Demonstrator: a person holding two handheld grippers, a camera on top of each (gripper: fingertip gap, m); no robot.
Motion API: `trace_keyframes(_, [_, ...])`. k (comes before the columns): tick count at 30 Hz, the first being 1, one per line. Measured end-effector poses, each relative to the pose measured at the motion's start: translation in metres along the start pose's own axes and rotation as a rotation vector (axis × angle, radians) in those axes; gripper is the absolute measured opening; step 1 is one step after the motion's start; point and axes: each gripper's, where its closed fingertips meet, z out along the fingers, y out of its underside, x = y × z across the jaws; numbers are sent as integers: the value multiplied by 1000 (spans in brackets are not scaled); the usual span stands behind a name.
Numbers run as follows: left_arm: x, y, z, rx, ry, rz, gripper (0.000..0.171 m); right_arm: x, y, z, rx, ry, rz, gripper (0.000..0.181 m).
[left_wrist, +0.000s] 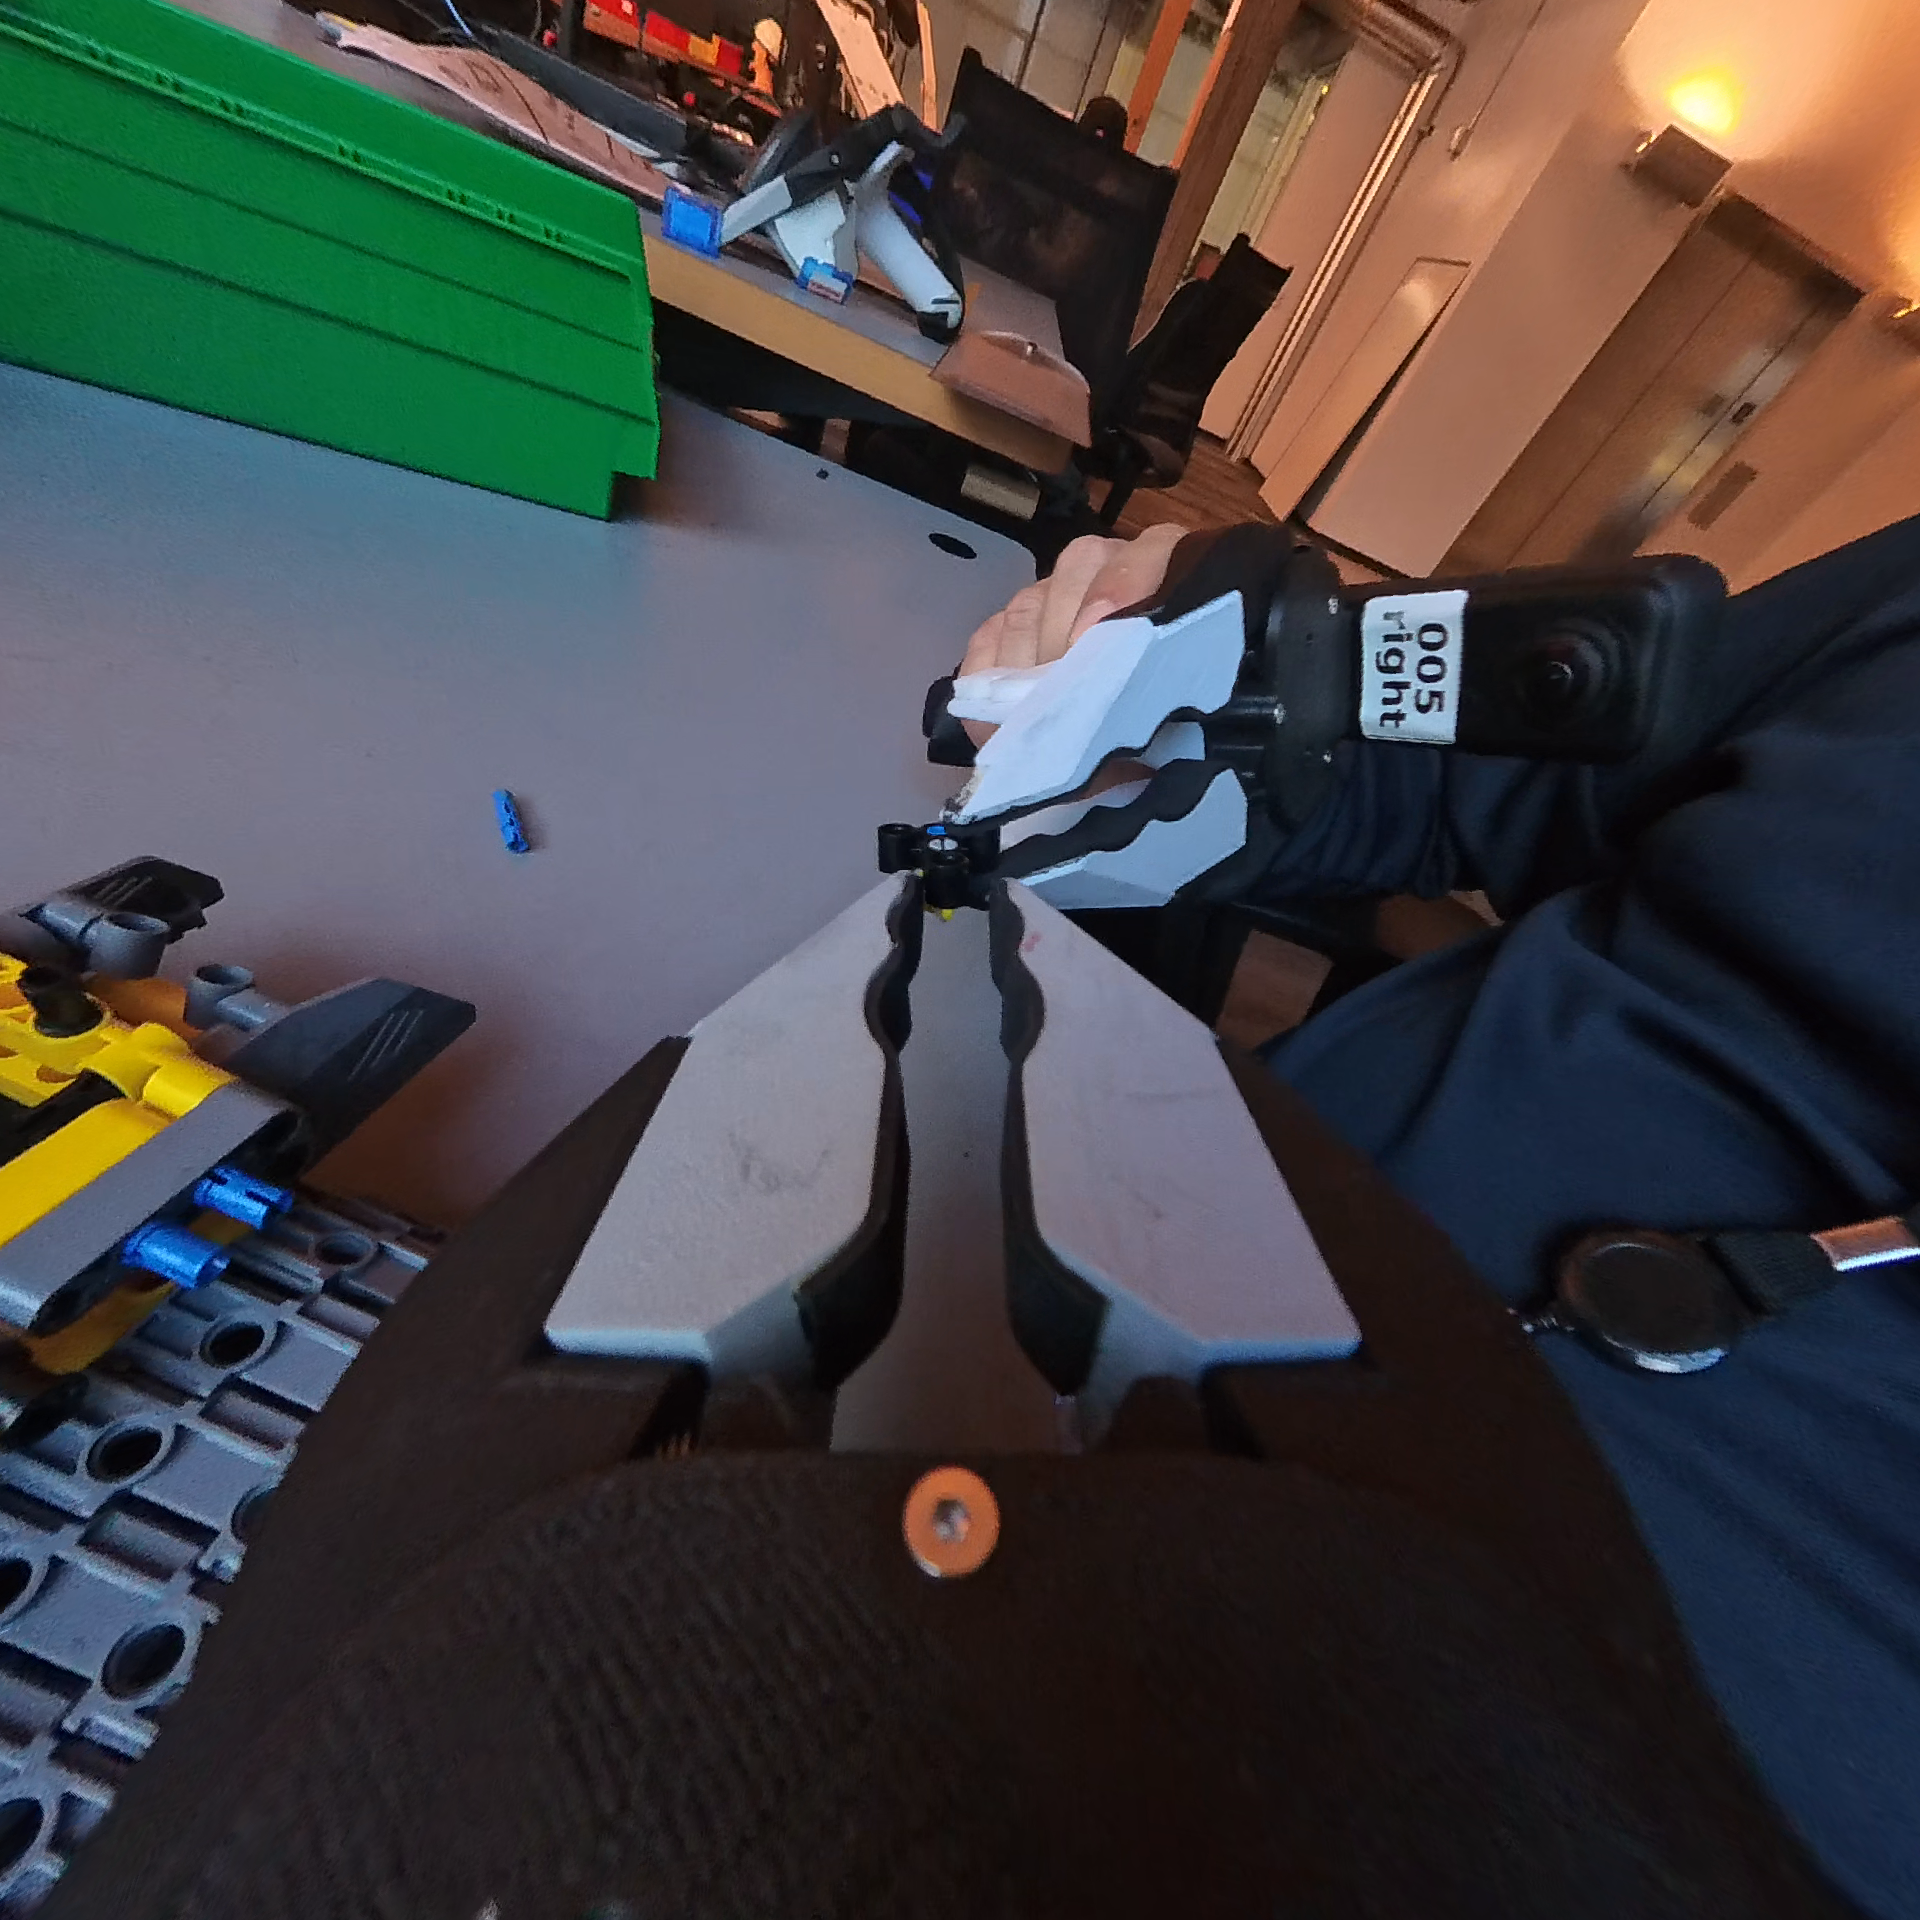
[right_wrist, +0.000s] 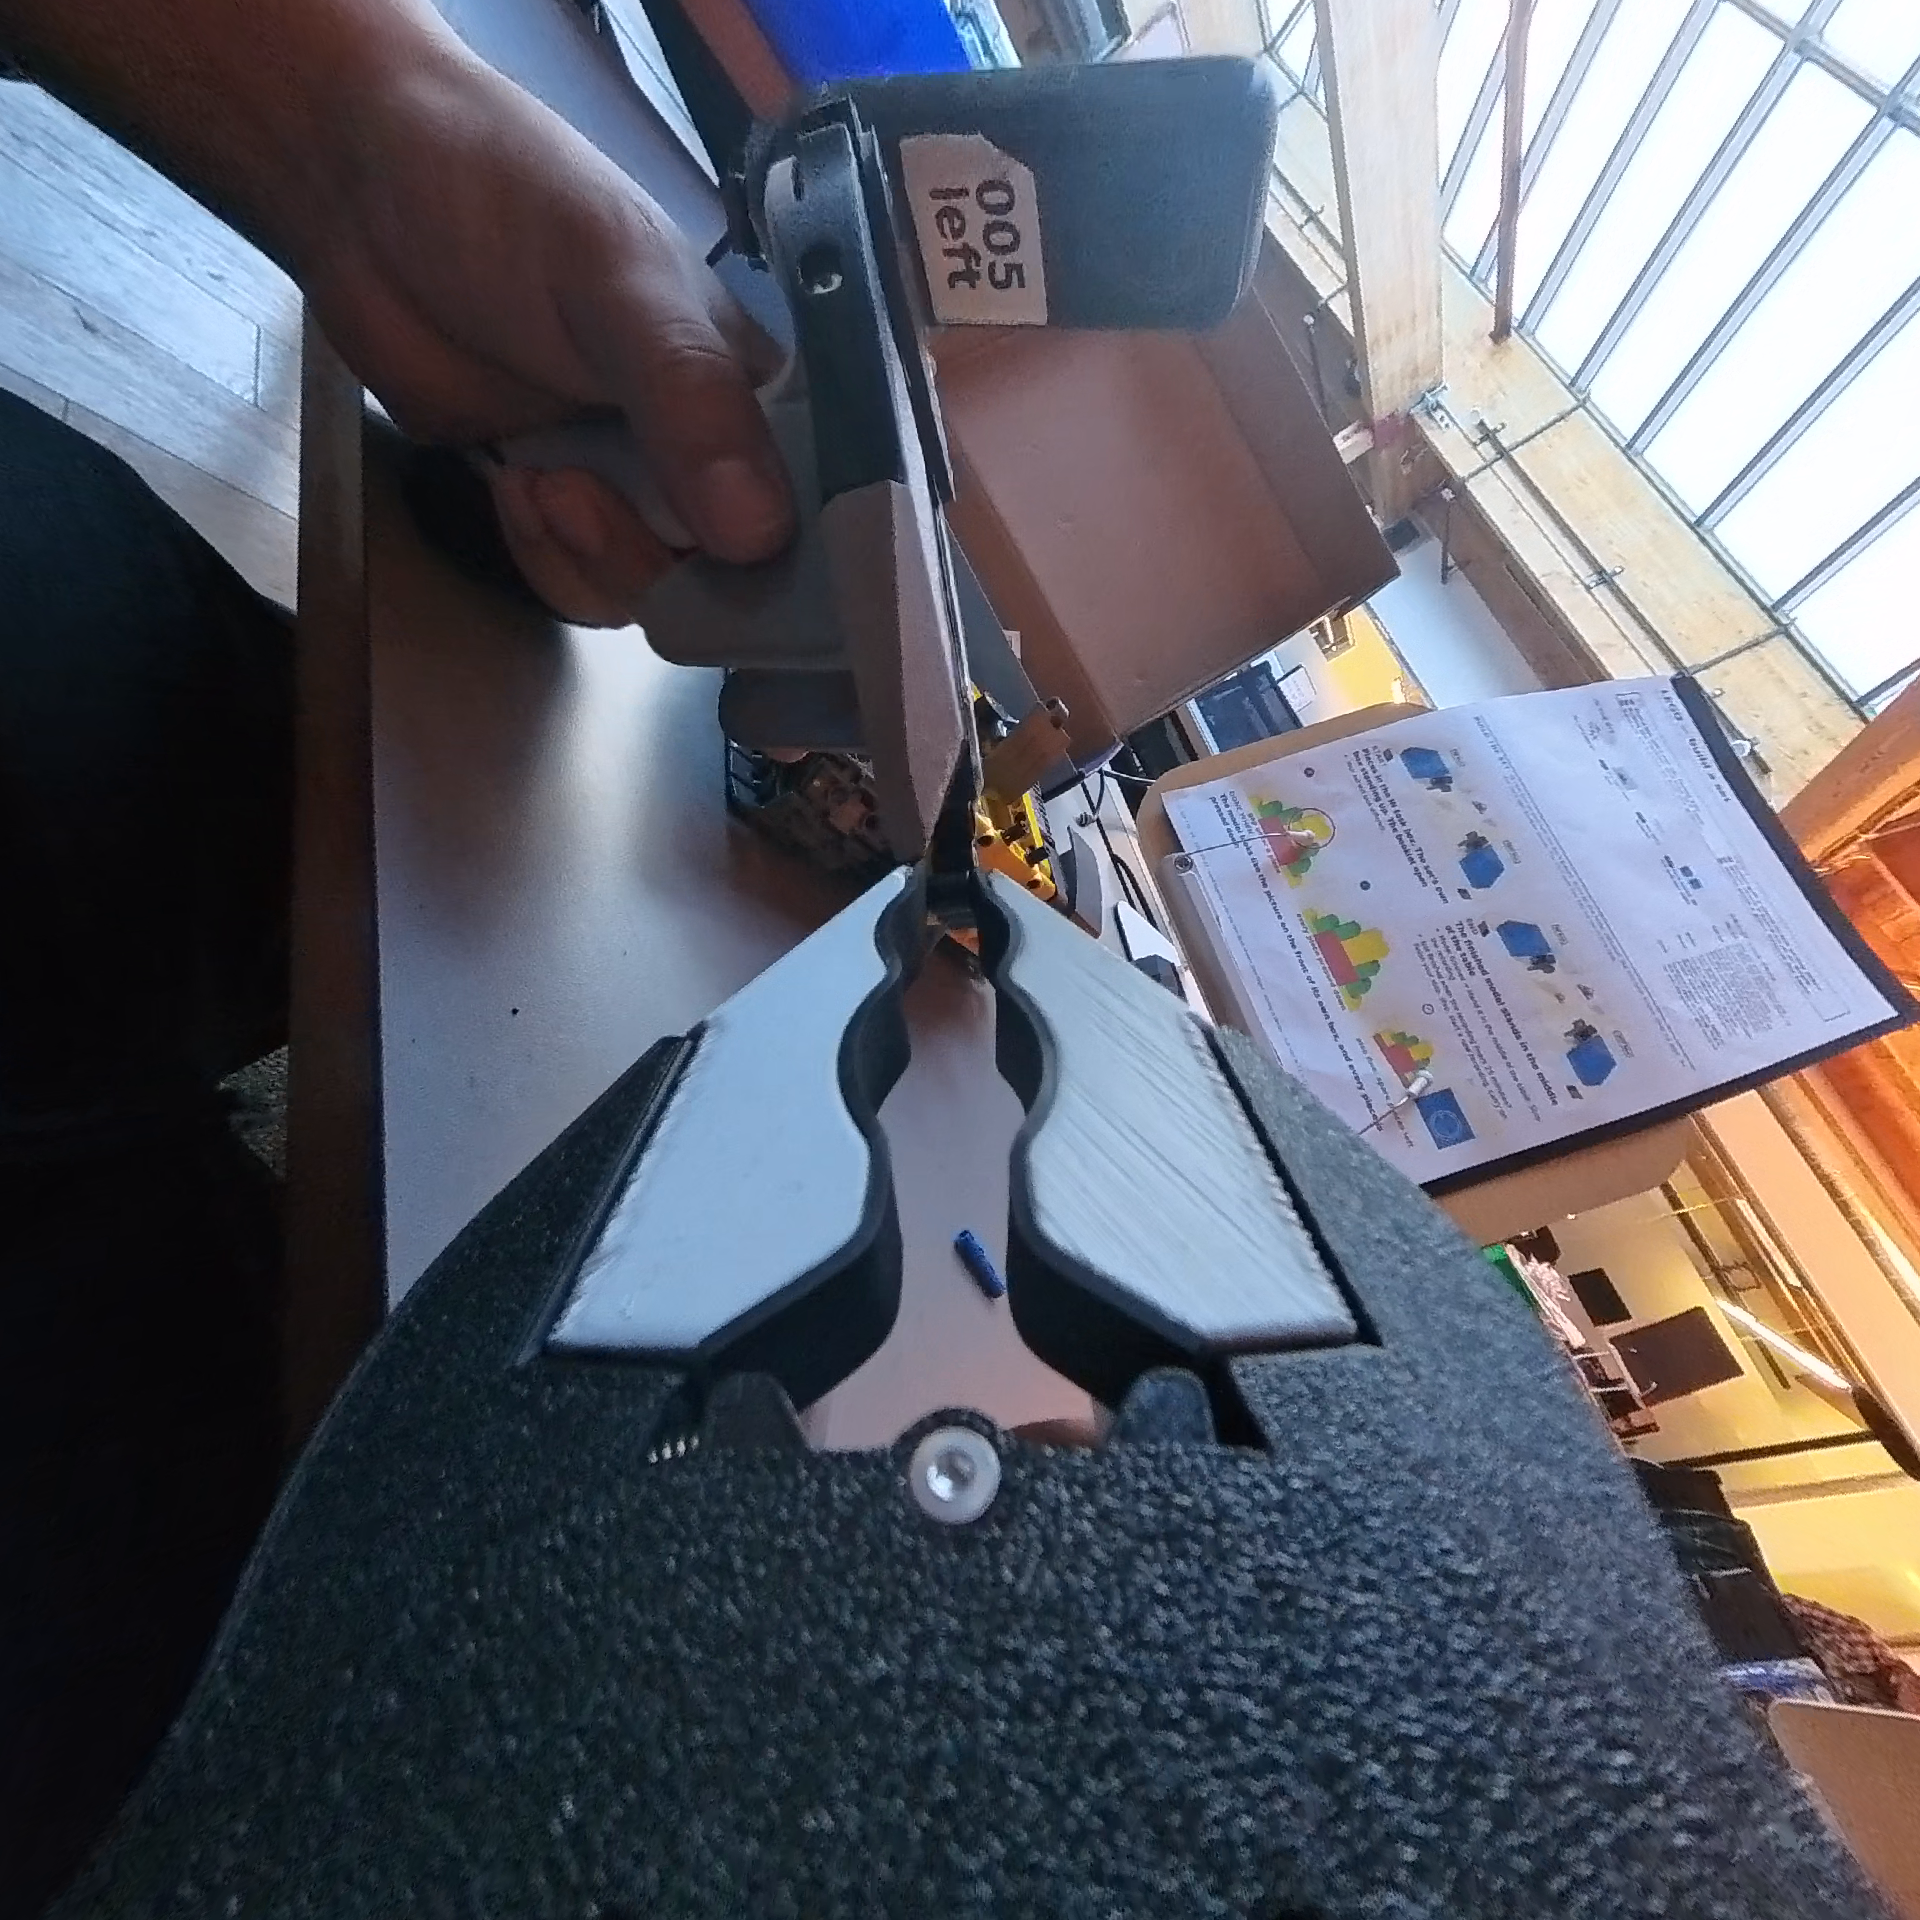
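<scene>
Two tools meet over the tabletop (left_wrist: 520, 623). Your left tool (left_wrist: 948, 902) and right tool (right_wrist: 948, 902) each pinch the same small black connector (left_wrist: 938, 854), held in the air. It looks light, rigid, slippery; grip its stubby ends.

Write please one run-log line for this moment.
left gripper: shut on black connector | right gripper: shut on same connector, above table | blue pin: loose on table | model: beside left gripper

Each wrist camera looks close along its own jaws, facing the other, sharing the grey table (left_wrist: 623, 644)
</scene>
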Motion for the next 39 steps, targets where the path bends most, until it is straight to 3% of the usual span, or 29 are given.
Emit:
trace_keyframes(5, [0, 0, 0, -1, -5, 4, 8, 0, 0, 0, 8, -16, 34, 7])
trace_keyframes(15, [-1, -5, -3, 38, 22, -60, 6, 3, 0, 1, 44, -97, 314, 6])
trace_keyframes(26, [-2, -3, -3, 28, -35, 8, 4, 3, 0, 1, 91, -248, 632, 7])
trace_keyframes(29, [-5, 0, -1, -6, -129, 129, 4, 0, 3, 0, 76, -287, 621, 8])
trace_keyframes(33, [-17, 14, 2, -146, -313, 400, 4, -2, 18, -2, -18, -254, 491, 7])
trace_keyframes(36, [-21, 21, 5, -206, -354, 458, 4, -12, 25, -1, -116, -252, 323, 1])
trace_keyframes(39, [-23, 25, 6, -234, -368, 473, 4, -21, 27, 1, -170, -263, 270, 1])
